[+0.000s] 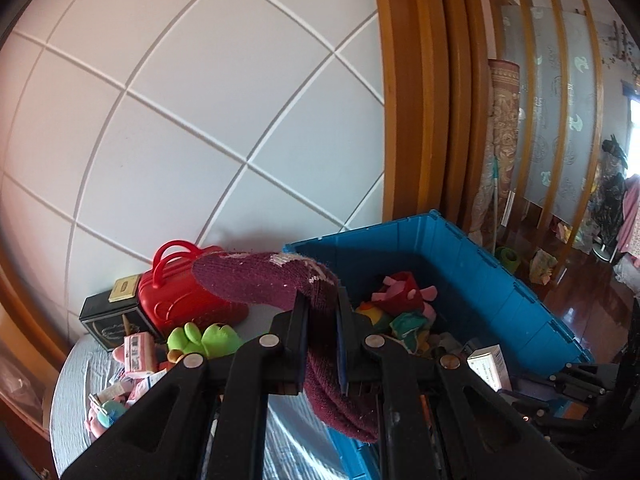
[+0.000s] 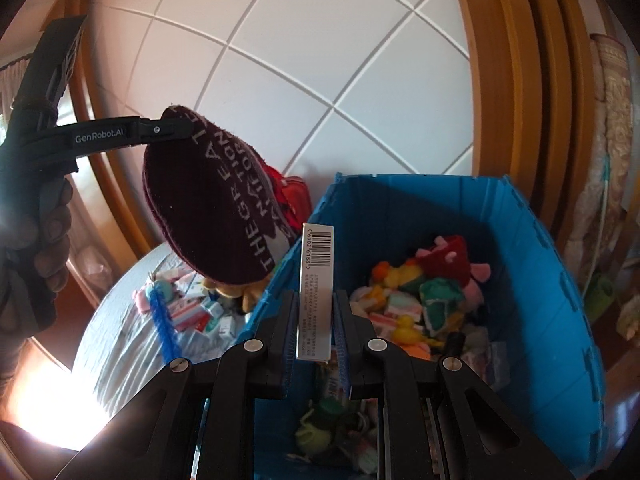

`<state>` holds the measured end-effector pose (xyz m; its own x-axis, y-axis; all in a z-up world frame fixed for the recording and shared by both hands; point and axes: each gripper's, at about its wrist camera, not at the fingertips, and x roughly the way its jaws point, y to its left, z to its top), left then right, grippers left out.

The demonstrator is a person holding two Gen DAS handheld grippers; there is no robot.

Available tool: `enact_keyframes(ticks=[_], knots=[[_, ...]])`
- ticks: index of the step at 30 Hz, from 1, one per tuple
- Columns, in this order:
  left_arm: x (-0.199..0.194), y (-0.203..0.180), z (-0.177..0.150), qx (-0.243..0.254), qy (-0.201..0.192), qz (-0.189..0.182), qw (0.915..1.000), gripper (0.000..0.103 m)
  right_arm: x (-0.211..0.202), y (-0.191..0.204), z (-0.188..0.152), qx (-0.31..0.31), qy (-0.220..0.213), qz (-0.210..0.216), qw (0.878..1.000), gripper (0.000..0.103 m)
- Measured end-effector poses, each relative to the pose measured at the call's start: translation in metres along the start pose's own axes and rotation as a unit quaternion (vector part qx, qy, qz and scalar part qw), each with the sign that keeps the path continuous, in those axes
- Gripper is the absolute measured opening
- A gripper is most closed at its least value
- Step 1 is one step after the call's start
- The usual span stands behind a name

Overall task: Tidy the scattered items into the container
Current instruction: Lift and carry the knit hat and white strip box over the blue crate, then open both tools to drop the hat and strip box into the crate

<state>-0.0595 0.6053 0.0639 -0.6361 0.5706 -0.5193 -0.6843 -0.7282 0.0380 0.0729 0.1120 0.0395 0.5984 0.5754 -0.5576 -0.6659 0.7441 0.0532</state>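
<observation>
Nearest, my left gripper (image 1: 323, 320) is clamped tight on a maroon sock (image 1: 260, 280), which arches out ahead of the jaws and droops behind them; it hangs over the table's edge beside the bin's near left corner, not yet over the opening. My right gripper (image 2: 314, 320) pinches a slim white box (image 2: 316, 288), barcode end up, held upright above the bin's near rim. In the right view my left hand (image 2: 48, 236) shows at the frame's left, holding its gripper's handle.

Just beyond, the blue bin (image 1: 500, 280) already holds a layer of goods: soft toys, a yellow duck (image 2: 404, 326), small packets. I judge the task well under way, and both carried items are close to release.

Left of the bin, the table (image 1: 80, 364) still carries loose things: a green plush (image 1: 208, 338), a pink packet (image 1: 138, 350), a blue brush (image 2: 162, 320) and scattered small boxes. Farther back stand a black tin (image 1: 108, 318) and a red case (image 1: 184, 292) against the wall. These remain to be binned, so several more trips look necessary.
</observation>
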Motion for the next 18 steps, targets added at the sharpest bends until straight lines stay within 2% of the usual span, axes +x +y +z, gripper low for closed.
enact_keyframes(ticks=[8, 18], knots=[[0.033, -0.054, 0.027, 0.036, -0.003, -0.052, 0.9980, 0.011, -0.010, -0.052, -0.008, 0.045, 0.011, -0.044, 0.998, 0.017], [0.080, -0.087, 0.051, 0.040, 0.009, -0.101, 0.9940, 0.011, -0.015, -0.098, -0.005, 0.071, 0.022, -0.099, 0.992, 0.017]])
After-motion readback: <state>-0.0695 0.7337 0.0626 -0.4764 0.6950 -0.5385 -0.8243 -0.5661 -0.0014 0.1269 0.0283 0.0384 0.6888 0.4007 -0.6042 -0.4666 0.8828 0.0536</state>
